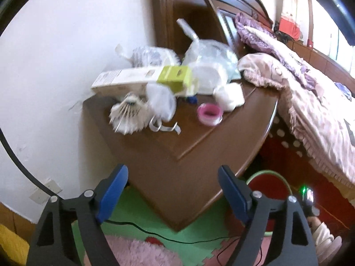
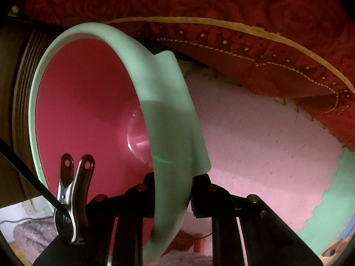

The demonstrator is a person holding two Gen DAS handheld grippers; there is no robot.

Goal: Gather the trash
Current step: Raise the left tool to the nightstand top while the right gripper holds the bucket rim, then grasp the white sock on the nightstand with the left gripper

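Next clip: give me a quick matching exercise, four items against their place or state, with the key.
Items:
1. left gripper
2. right gripper
3. pink tape roll
4. shuttlecock

States:
A. clamped on the green bin rim
B. near the nightstand's wall-side edge
C. open, empty
D. mid nightstand top, below the plastic bags

Pairs: 1-C, 2-A, 3-D, 4-B

Red bin [image 2: 84,102] with pale green rim, tilted, beside the bed, crumpled plastic bags [image 1: 208,64] heaped on nightstand [image 1: 177,155]
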